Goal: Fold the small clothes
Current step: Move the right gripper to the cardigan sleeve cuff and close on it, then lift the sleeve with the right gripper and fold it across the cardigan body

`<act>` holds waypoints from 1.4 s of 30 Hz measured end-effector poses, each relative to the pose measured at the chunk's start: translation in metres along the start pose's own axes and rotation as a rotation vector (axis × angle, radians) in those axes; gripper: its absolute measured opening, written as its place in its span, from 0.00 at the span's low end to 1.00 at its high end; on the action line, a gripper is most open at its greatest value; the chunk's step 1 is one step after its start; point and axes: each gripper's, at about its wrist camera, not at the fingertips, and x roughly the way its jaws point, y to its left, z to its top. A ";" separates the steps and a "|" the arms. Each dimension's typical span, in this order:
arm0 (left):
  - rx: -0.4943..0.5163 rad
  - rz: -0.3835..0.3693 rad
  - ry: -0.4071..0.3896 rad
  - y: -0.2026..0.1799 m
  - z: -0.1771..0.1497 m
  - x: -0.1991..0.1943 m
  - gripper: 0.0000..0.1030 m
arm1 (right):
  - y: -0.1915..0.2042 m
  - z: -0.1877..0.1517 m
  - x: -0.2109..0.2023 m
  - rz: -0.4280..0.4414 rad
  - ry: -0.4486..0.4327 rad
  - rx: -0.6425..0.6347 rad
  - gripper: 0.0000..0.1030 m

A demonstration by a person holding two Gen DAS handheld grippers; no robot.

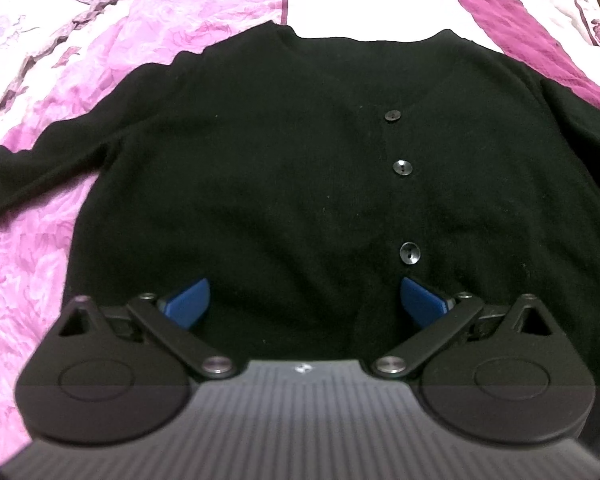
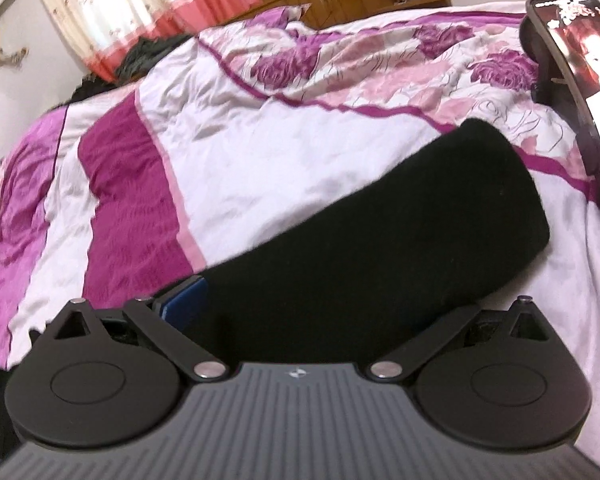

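Bedspread (image 1: 52, 92) clear round cardigan (image 1: 260, 168); both claws wide

Legible text, labels, numbers: none in either view. One small white emblem on the left gripper (image 1: 303, 300) body and on the right gripper (image 2: 300, 300) body, too small to read.

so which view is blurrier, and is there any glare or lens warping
Right wrist view: softer, motion-smeared on the bedspread and black sleeve. Left wrist view: sharper, cardigan buttons crisp, but its knit is crushed to black. Both bow at the edges; no strong glare.
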 end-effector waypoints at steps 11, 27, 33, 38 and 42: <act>0.035 0.005 -0.029 -0.002 -0.002 -0.005 1.00 | -0.012 0.008 -0.018 0.017 -0.075 0.062 0.07; 0.048 0.018 -0.079 0.011 0.003 -0.027 1.00 | 0.050 0.049 -0.133 0.183 -0.308 -0.026 0.04; 0.061 0.024 -0.093 0.024 0.009 -0.034 1.00 | 0.074 0.062 -0.168 0.215 -0.355 -0.047 0.04; 0.078 0.043 -0.111 0.036 0.019 -0.039 1.00 | 0.104 0.060 -0.185 0.243 -0.345 -0.094 0.04; 0.066 0.038 -0.111 0.050 0.025 -0.041 1.00 | 0.132 0.049 -0.187 0.263 -0.320 -0.124 0.04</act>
